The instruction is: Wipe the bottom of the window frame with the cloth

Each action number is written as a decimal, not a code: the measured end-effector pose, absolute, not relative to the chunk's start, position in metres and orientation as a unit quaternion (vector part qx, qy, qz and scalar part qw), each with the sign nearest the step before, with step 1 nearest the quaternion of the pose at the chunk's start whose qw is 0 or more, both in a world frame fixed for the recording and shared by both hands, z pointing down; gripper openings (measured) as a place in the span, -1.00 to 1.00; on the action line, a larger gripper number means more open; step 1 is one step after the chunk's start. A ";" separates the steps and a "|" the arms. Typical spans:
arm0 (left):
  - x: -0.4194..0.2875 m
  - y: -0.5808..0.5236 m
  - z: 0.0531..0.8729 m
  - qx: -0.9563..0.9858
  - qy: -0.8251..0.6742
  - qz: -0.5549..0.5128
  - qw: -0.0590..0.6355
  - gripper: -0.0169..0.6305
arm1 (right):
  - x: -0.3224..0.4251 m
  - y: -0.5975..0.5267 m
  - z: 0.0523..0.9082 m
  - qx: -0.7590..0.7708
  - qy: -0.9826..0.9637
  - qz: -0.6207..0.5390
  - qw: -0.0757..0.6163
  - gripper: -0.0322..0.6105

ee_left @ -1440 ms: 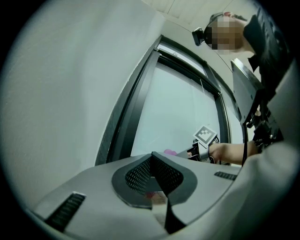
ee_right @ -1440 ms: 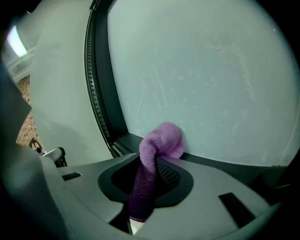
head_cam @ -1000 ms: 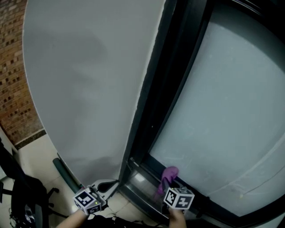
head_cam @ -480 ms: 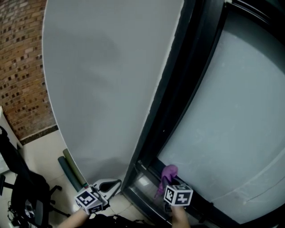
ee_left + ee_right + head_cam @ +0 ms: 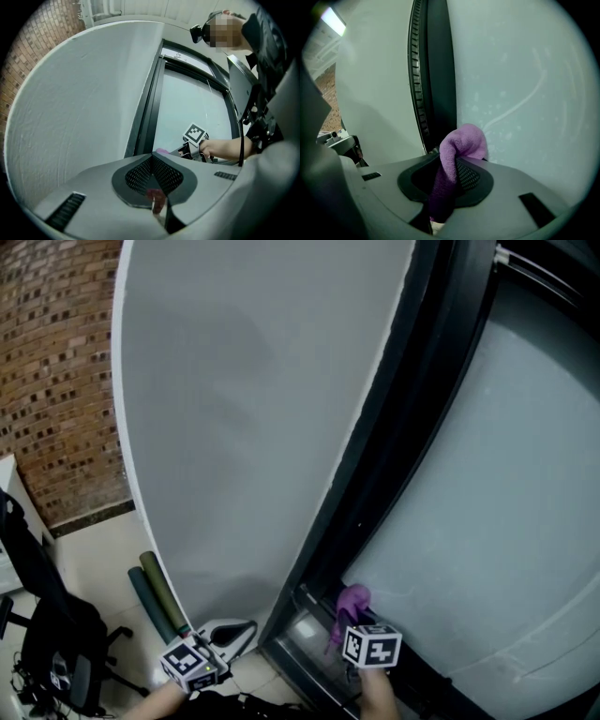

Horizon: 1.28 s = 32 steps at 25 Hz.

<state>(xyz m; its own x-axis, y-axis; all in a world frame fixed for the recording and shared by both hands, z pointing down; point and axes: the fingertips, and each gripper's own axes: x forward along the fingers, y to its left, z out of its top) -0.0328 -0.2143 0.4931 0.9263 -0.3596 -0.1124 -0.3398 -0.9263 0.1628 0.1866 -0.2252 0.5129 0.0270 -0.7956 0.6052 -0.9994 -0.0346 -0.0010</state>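
Observation:
A purple cloth [image 5: 351, 606] [image 5: 457, 154] is pinched in my right gripper [image 5: 361, 634] [image 5: 452, 161], which is shut on it. The cloth's bunched end sits at the bottom corner of the dark window frame [image 5: 394, 474] [image 5: 433, 84], against the frosted pane [image 5: 506, 493]. My left gripper [image 5: 225, 634] [image 5: 152, 159] hangs low beside the grey wall, its jaws closed together with nothing between them. In the left gripper view the cloth [image 5: 162, 151] and the right gripper's marker cube [image 5: 195, 134] show past the jaws.
A grey wall panel [image 5: 244, 427] runs left of the frame, with brick wall [image 5: 56, 371] beyond it. Two rolled mats [image 5: 159, 601] lean at the wall's foot. A black chair [image 5: 47, 634] stands at lower left. The metal sill [image 5: 305, 629] lies below the frame.
The head view has swung, so wall, frame and mats sit further right in the picture. Both grippers keep about the same places; the cloth stays at the frame's bottom corner.

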 end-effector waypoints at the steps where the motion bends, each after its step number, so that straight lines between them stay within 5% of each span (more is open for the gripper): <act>1: -0.034 -0.215 0.493 0.978 -0.182 -0.070 0.070 -0.93 | 0.185 -0.228 0.513 0.679 -0.660 0.225 0.229 -0.64; 20: -0.083 -0.216 0.496 0.963 -0.251 -0.066 0.072 -0.93 | 0.162 -0.264 0.513 0.659 -0.672 0.169 0.292 -0.64; 32: -0.081 -0.206 0.501 0.965 -0.246 -0.049 0.080 -0.93 | 0.134 -0.227 0.522 0.599 -0.738 0.231 0.207 -0.64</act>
